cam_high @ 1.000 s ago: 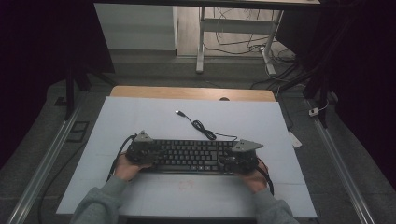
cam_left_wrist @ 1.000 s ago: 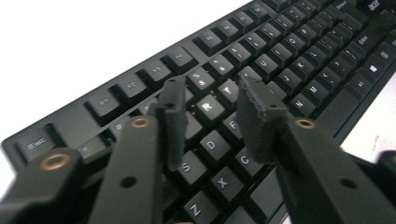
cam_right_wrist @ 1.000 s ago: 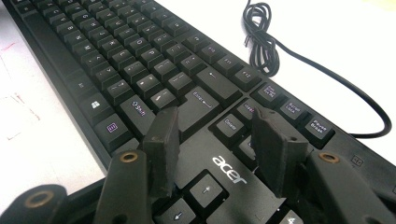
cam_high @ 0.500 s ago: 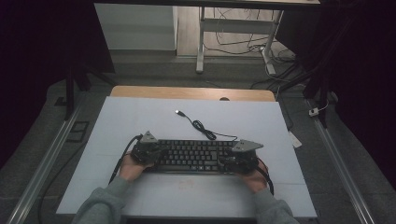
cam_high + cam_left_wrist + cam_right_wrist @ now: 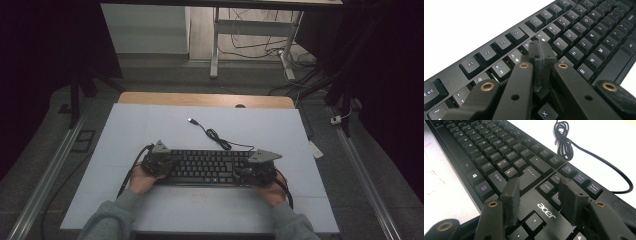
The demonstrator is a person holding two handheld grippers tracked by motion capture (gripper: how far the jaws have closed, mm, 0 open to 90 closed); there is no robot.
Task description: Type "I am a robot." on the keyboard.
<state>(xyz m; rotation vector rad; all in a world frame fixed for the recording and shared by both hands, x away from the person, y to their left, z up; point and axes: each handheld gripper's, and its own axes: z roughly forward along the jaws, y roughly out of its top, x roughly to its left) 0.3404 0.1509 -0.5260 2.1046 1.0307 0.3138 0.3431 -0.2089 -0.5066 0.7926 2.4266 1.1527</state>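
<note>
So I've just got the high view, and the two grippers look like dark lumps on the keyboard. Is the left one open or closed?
Observer: Closed. In the left gripper view, the left gripper has its jaws pressed together with nothing between them. It is above the keyboard, near the number row.
Operator: And the right one?
Observer: Open. The right gripper has its jaws spread apart, just beyond the up arrow key.
Operator: Is there a name written on the keyboard?
Observer: Yes. The acer logo is printed in white between those jaws.
</note>
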